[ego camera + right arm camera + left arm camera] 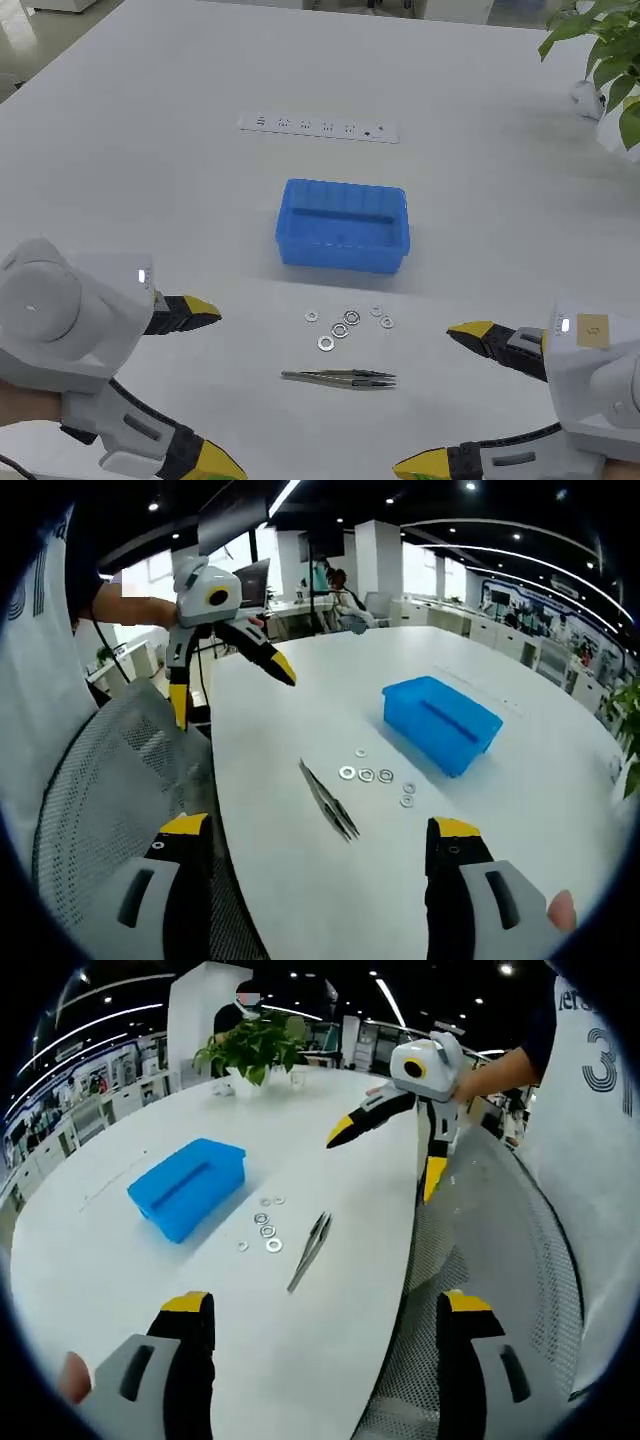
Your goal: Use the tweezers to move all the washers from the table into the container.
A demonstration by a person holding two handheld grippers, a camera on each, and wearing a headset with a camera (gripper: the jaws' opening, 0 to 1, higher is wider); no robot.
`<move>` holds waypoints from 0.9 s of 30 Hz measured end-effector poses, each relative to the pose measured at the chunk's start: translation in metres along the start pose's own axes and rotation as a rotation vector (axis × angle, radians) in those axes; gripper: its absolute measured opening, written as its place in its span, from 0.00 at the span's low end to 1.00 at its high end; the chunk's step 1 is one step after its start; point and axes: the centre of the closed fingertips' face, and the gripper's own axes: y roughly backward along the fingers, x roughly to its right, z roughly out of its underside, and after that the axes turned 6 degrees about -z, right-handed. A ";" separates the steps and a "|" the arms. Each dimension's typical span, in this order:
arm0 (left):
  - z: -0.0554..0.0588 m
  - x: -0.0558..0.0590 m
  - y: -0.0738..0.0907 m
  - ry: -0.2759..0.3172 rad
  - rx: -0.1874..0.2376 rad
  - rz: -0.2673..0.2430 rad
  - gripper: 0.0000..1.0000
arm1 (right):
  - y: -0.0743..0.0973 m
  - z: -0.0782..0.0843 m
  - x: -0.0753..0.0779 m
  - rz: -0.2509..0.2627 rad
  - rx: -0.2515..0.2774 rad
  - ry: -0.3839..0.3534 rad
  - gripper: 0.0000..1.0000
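We held the left gripper (218, 388) and right gripper (430, 398) wide open, empty.
Washers (348, 322) lay just before the blue container (340, 257), tweezers (340, 377) nearer us (white table (150, 150) stretched wide around it).

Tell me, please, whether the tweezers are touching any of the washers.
Apart: the head view shows a strip of bare table between the tweezers and the nearest washer.

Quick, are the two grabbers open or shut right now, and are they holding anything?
Left gripper: jaws open, holding nothing.
Right gripper: jaws open, holding nothing.
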 end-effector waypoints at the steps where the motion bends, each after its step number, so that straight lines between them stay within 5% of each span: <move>1: 0.000 0.000 0.000 0.000 -0.001 -0.002 0.98 | 0.000 0.000 0.000 0.001 0.000 -0.001 0.88; 27: -0.002 -0.003 -0.003 -0.009 0.000 -0.007 0.97 | 0.003 0.002 0.004 0.017 -0.007 0.005 0.88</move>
